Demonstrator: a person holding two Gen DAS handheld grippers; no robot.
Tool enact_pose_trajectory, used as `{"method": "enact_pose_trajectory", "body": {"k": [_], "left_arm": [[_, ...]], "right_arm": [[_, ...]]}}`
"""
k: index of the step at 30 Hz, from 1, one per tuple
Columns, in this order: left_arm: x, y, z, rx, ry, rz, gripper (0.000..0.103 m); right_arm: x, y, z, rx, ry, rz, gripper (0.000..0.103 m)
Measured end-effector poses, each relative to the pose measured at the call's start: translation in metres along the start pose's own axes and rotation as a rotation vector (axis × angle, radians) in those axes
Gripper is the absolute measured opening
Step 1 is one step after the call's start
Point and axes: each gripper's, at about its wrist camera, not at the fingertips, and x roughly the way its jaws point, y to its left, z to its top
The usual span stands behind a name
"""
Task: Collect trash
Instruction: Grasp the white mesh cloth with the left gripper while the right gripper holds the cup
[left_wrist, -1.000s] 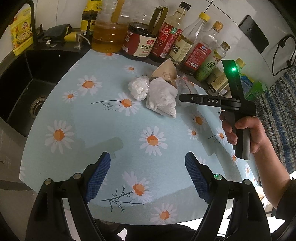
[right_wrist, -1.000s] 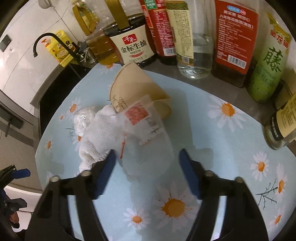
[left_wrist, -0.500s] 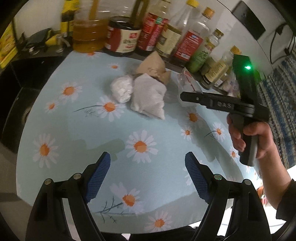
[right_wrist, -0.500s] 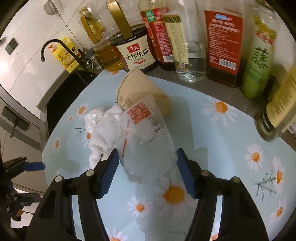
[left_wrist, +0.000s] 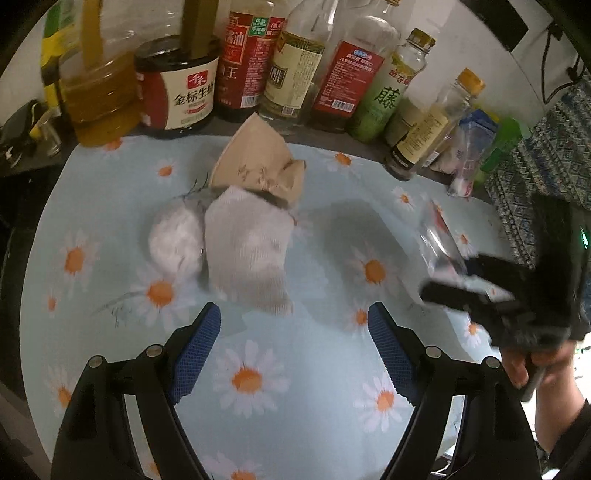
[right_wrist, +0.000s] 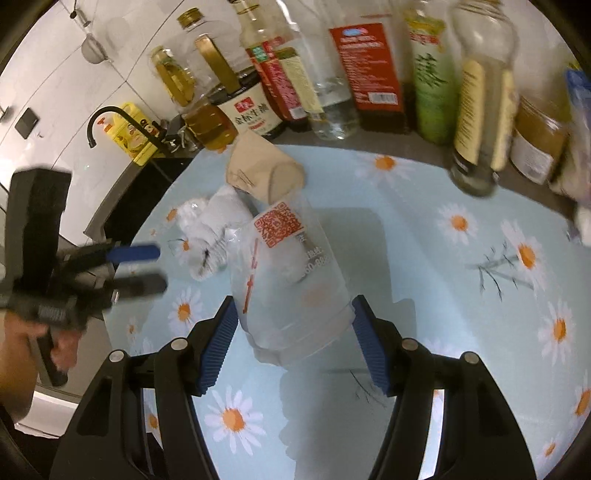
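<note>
A clear plastic cup with a red QR label sits between the pads of my right gripper, which is shut on it and holds it above the daisy cloth; it also shows in the left wrist view. A crumpled white tissue, a white paper ball and a squashed brown paper cup lie together on the cloth. My left gripper is open and empty, just in front of the tissue. The right gripper is blurred in the left wrist view.
A row of sauce and oil bottles stands along the back of the counter. A dark sink with a black tap lies to the left. The daisy cloth covers the counter.
My right gripper has closed on the clear cup and lifted it away from the pile. My left gripper has moved forward, close to the white tissue.
</note>
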Motion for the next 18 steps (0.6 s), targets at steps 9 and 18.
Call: {"method": "enact_pose_trajectory", "body": {"k": [9,18], "left_arm": [[0.026,0.015,0.019,-0.036,0.036,0.012,0.079],[0.048,0.027,0.023,-0.061,0.072,0.049,0.051]], "right_arm": [[-0.012,-0.018,-0.020,0.084,-0.025,0.003,0.063],[-0.014,-0.030,-0.031,0.125,-0.020,0.017,0.063]]}}
